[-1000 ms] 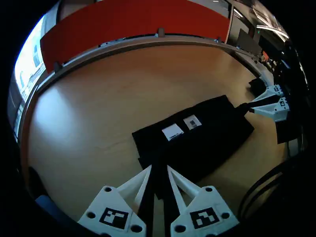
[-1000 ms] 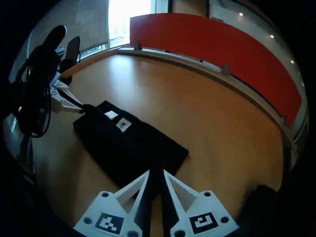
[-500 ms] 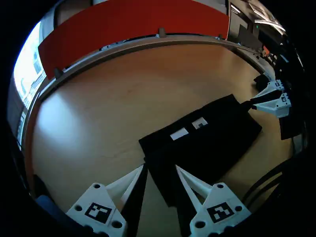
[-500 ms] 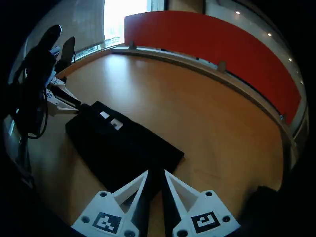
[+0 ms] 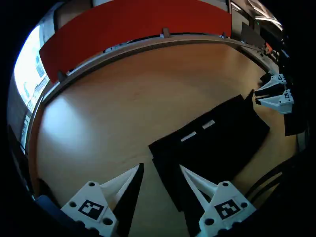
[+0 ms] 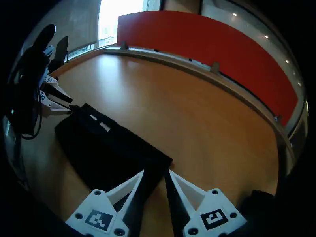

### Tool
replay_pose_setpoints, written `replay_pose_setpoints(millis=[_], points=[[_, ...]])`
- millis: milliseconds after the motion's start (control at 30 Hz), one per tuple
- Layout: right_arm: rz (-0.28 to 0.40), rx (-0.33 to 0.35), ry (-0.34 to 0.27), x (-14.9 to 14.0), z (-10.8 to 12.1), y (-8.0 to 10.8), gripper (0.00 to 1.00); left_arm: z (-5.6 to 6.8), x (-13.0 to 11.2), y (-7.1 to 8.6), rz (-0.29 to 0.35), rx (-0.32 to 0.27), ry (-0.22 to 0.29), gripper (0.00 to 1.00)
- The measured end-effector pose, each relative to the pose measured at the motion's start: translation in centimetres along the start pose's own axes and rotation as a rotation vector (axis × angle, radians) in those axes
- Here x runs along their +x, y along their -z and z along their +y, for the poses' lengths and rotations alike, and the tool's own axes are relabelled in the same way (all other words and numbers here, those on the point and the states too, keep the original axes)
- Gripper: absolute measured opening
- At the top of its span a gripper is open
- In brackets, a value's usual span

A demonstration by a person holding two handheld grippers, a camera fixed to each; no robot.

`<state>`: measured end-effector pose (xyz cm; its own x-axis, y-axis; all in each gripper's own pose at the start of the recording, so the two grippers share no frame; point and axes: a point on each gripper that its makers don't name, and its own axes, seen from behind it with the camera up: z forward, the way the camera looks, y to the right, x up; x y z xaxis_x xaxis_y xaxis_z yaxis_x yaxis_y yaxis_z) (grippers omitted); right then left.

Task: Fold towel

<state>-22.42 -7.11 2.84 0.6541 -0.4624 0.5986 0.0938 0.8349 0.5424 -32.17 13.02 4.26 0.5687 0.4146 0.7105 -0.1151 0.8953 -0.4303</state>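
A black towel (image 5: 221,138) lies folded into a flat rectangle on the wooden table (image 5: 118,102), with two white labels (image 5: 195,132) on top. In the left gripper view my left gripper (image 5: 160,172) is open, its fingers spread wide to either side of the towel's near corner. At the towel's far corner my right gripper (image 5: 256,96) has its tips apart. In the right gripper view the towel (image 6: 102,146) runs away to the left. There my right gripper (image 6: 157,175) stands slightly open at its near corner, and the left gripper (image 6: 69,103) is open at the far end.
A long red partition (image 5: 130,27) stands behind the table's curved back edge and appears again as the red partition (image 6: 205,39). A bright window (image 6: 118,15) is at the far left. Dark cables (image 5: 268,177) hang near the right side. Bare wood (image 6: 189,110) surrounds the towel.
Both grippers have let go of the towel's corners: the left opened wide, the right opened a little. The towel has settled flat, and both grippers have drawn back slightly.
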Motion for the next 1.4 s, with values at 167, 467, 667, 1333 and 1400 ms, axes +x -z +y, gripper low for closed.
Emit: replay_pose_setpoints(millis=[167,467,667,1333,1400], points=[[-0.002,-0.021,0.000,0.1,0.5,0.1,0.63,-0.6,0.4,0.2,0.012,0.017,0.008,0.83],[0.010,-0.019,-0.027,0.1,0.0,0.8,0.88,-0.6,0.5,0.8,0.024,0.002,0.022,1.00],[0.019,-0.015,-0.040,0.1,-0.4,1.5,0.88,-0.6,0.0,1.5,0.025,0.004,0.026,1.00],[0.044,-0.021,-0.065,-1.4,-2.2,5.3,0.88,0.4,-2.2,5.0,0.052,0.004,0.082,1.00],[0.046,-0.024,-0.064,-1.6,-2.3,5.7,0.88,0.5,-2.5,5.4,0.053,0.004,0.090,1.00]])
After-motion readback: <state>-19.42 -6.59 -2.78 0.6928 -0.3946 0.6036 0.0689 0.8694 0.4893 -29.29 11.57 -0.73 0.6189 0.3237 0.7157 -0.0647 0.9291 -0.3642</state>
